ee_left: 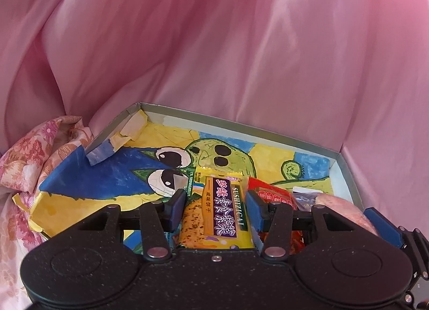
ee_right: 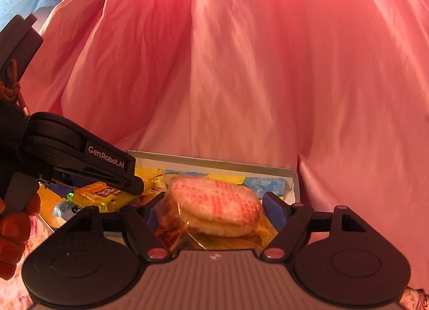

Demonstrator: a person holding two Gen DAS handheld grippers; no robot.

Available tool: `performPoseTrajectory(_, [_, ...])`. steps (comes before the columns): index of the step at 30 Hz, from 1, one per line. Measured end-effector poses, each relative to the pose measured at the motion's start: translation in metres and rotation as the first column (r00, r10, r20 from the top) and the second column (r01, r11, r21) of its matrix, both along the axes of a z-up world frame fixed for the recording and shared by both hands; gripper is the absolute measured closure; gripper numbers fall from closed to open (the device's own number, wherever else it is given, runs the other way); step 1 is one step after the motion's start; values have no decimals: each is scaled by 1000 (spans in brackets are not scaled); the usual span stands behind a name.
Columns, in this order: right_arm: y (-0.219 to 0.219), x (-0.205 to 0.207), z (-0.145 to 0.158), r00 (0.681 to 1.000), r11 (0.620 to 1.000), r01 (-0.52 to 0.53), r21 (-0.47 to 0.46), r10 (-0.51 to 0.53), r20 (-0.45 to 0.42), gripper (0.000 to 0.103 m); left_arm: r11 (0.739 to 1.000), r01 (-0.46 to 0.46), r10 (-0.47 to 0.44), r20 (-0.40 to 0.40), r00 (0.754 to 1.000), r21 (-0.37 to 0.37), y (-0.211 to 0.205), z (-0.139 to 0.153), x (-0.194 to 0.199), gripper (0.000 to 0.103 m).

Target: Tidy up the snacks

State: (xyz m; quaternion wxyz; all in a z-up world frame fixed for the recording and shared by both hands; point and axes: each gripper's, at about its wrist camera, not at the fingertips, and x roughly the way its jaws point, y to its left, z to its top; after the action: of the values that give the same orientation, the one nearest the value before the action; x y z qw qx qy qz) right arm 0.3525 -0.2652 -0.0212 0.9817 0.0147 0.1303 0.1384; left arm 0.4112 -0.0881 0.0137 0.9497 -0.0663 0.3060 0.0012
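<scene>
A shallow grey box (ee_left: 346, 168) with a painted cartoon lining holds the snacks. My left gripper (ee_left: 215, 205) is shut on a yellow biscuit packet with a purple label (ee_left: 222, 213), held low over the box floor. My right gripper (ee_right: 211, 210) is shut on a clear packet of round rice crackers (ee_right: 214, 208), held inside the box (ee_right: 292, 173) near its right wall. The left gripper's body (ee_right: 80, 157) and the yellow packet (ee_right: 99, 196) show at the left of the right wrist view. The cracker packet (ee_left: 346, 210) and a right fingertip (ee_left: 383, 227) show at the right of the left wrist view.
A red snack packet (ee_left: 270, 192) and a small white packet (ee_left: 305, 194) lie in the box beside the yellow one. Pink cloth (ee_left: 241, 41) rises behind the box. Floral fabric (ee_left: 32, 159) lies to the left. The box's left wall (ee_left: 107, 143) is torn.
</scene>
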Motion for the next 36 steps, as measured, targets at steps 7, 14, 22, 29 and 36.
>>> performPoseTrajectory(7, [1, 1, 0, 1000, 1000, -1, 6, 1, -2, 17, 1000, -5, 5, 4, 1000, -13, -1, 3, -3, 42])
performPoseTrajectory(14, [-1, -2, 3, 1000, 1000, 12, 15, -12, 9, 10, 998, -32, 33, 36, 999, -45, 4, 12, -14, 25])
performPoseTrajectory(22, [-10, -19, 24, 998, 998, 35, 43, -37, 46, 2, 996, -57, 64, 113, 992, -64, 12, 38, -39, 14])
performPoseTrajectory(29, [-14, -45, 46, 995, 997, 48, 55, -53, 84, 0, 997, -58, 66, 184, 981, -49, 18, 61, -70, 6])
performPoseTrajectory(36, [-21, -71, 64, 988, 995, 70, 72, -79, 129, 0, 997, -57, 66, 234, 970, -47, 22, 79, -97, 3])
